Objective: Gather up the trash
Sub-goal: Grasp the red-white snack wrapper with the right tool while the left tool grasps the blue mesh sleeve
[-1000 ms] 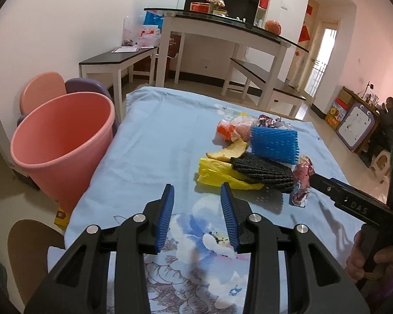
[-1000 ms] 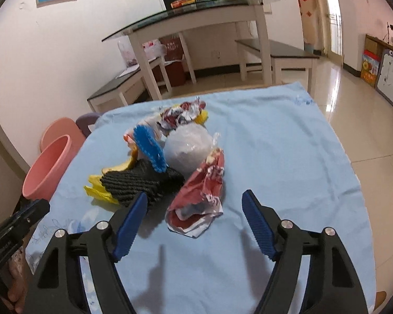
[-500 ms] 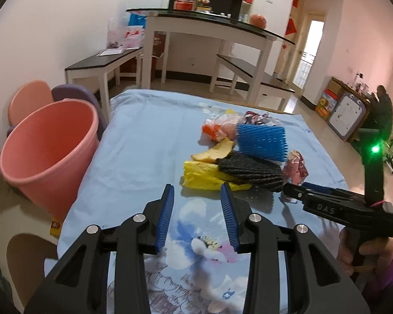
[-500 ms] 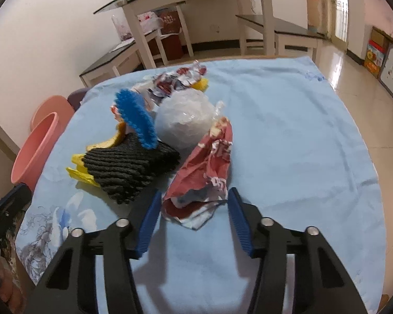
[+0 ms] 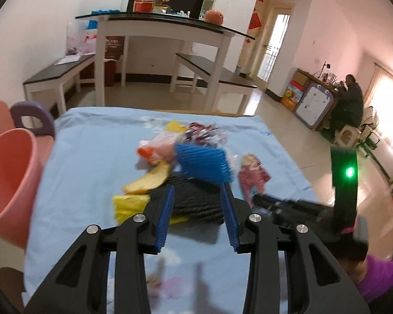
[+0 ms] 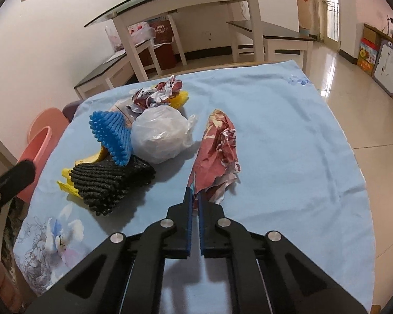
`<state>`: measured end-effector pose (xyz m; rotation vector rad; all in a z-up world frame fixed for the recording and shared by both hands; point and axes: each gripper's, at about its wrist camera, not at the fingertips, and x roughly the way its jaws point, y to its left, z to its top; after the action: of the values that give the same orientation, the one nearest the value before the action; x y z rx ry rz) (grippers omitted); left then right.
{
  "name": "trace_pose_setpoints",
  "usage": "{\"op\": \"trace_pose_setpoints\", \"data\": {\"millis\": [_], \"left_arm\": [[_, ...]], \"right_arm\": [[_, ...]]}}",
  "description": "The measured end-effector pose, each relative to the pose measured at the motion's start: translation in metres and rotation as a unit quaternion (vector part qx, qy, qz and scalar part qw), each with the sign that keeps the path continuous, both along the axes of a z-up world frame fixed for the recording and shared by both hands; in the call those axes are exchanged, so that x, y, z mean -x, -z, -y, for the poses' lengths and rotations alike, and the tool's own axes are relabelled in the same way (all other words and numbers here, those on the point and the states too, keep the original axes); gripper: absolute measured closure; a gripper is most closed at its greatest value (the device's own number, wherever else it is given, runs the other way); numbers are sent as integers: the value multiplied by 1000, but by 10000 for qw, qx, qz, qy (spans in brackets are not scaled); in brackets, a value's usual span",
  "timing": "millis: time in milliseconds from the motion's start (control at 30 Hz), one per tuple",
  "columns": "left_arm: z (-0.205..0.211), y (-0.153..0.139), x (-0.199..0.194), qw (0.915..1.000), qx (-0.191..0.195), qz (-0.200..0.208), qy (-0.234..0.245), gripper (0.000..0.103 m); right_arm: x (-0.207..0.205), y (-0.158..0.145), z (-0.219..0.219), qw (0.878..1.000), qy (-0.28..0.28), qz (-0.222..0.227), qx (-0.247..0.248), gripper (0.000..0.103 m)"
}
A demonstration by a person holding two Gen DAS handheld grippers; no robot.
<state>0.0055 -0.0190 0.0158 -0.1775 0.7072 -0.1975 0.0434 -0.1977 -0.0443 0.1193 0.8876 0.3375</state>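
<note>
A pile of trash lies on the blue cloth (image 6: 288,141): black foam net (image 6: 110,180), blue foam net (image 6: 112,133), yellow wrapper (image 6: 66,183), white plastic bag (image 6: 159,136), and a crumpled red wrapper (image 6: 217,151). My right gripper (image 6: 194,196) is shut on the near end of the red wrapper, which also shows in the left wrist view (image 5: 252,175). My left gripper (image 5: 197,193) is open, its fingers on either side of the black foam net (image 5: 196,201). A pink bin (image 5: 7,180) stands left of the table.
A purple chair back (image 5: 34,120) stands behind the bin. A glass-topped table (image 5: 170,26) and benches stand at the back. A person sits at a desk (image 5: 351,99) far right. More crumpled wrappers (image 6: 157,94) lie at the pile's far end.
My right gripper has closed on the red wrapper. My left gripper has moved forward and right, so its open fingers now flank the black foam net.
</note>
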Motion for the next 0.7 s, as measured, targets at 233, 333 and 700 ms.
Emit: {"op": "trace_pose_setpoints", "data": {"millis": [233, 333, 700], "left_arm": [[17, -7, -40, 9982, 540, -234, -152, 66], [22, -5, -53, 9977, 465, -386, -304, 66], [17, 27, -74, 9916, 552, -1017, -583, 68]], "right_arm": [[1, 0, 5, 9998, 16, -19, -189, 100], [1, 0, 8, 9996, 23, -54, -264, 100], [1, 2, 11, 9992, 12, -116, -383, 100]]}}
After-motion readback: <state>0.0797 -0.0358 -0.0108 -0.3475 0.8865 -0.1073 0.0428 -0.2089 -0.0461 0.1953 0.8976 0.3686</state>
